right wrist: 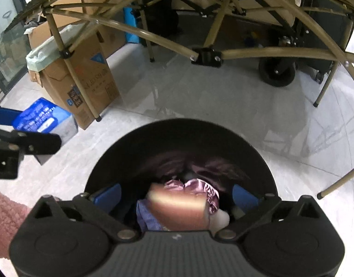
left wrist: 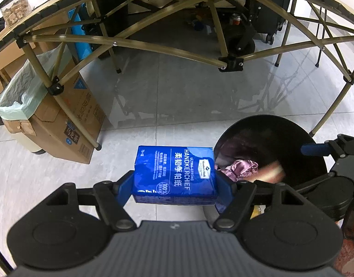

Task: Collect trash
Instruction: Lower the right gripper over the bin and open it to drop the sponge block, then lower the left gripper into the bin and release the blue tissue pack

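Tissue pack (left wrist: 174, 175): a blue "HANDKERCHIEF" pack, pinched flat between the blue pads of the left gripper (left wrist: 174, 185). It's held above the tiled floor (left wrist: 177, 106), just left of the bin (left wrist: 269, 124) rim and not over the opening. In the right wrist view the same pack (right wrist: 42, 117) is seen off to the left, beside the cardboard box (right wrist: 84, 78).

Left gripper: closed tight on the pack, one pad pressed on each side. In the right wrist view it (right wrist: 27, 138) is seen only partly, at the left edge.

Right gripper (right wrist: 177, 196): fingers (right wrist: 107, 195) spread wide, nothing clamped between them. It's held right over the mouth of the bin (right wrist: 181, 133). In the left wrist view only one blue finger (left wrist: 314, 149) is caught, over the bin's right side.

Blurred thing: a brownish, smeared object (right wrist: 179, 210) is seen between the spread fingers, inside the bin's outline; what it is can't be told. It's also caught in the left view (left wrist: 271, 170).

Bin: black, round, stood on the floor. Shiny pink wrapper (right wrist: 200, 189) is seen inside, with some bluish stuff (right wrist: 147, 214) and something white (right wrist: 220, 219).

Around: a folding table frame (left wrist: 121, 43) of tan tubes is arched over the floor. The cardboard box (left wrist: 68, 124) is lined with a pale green bag (left wrist: 22, 87).
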`<state>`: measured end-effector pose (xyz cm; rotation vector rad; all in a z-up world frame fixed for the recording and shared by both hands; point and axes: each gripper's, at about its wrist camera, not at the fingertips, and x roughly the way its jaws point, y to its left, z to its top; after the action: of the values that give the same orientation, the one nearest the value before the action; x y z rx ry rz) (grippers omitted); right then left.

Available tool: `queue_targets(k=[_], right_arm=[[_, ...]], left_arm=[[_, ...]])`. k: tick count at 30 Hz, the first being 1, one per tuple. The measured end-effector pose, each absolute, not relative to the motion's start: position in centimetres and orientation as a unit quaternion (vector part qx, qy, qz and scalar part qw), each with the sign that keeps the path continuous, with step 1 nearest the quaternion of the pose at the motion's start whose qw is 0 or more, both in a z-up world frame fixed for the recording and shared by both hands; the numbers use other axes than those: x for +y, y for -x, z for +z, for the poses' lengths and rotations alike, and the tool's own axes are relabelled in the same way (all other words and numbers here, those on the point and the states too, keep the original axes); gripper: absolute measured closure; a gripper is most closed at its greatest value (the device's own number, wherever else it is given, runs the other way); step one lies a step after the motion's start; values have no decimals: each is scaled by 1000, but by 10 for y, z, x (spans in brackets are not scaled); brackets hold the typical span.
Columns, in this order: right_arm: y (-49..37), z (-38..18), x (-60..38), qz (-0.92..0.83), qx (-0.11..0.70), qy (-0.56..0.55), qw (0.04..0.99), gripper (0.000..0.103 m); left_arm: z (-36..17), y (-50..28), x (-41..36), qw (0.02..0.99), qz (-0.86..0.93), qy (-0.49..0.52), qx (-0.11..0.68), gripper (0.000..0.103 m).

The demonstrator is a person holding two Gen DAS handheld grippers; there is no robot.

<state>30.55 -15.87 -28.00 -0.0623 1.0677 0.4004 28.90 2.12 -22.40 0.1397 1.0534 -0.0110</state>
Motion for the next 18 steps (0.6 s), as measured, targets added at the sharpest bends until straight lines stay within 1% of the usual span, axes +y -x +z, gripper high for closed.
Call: queue_targets(k=[10, 18], right_arm=[[-299, -271, -161, 187, 506, 37, 841, 0], [-294, -253, -189, 144, 513, 35, 846, 0]], left_arm=[[-223, -289, 13, 864, -13, -74, 498, 29], [-218, -293, -5, 869, -28, -80, 487, 29]])
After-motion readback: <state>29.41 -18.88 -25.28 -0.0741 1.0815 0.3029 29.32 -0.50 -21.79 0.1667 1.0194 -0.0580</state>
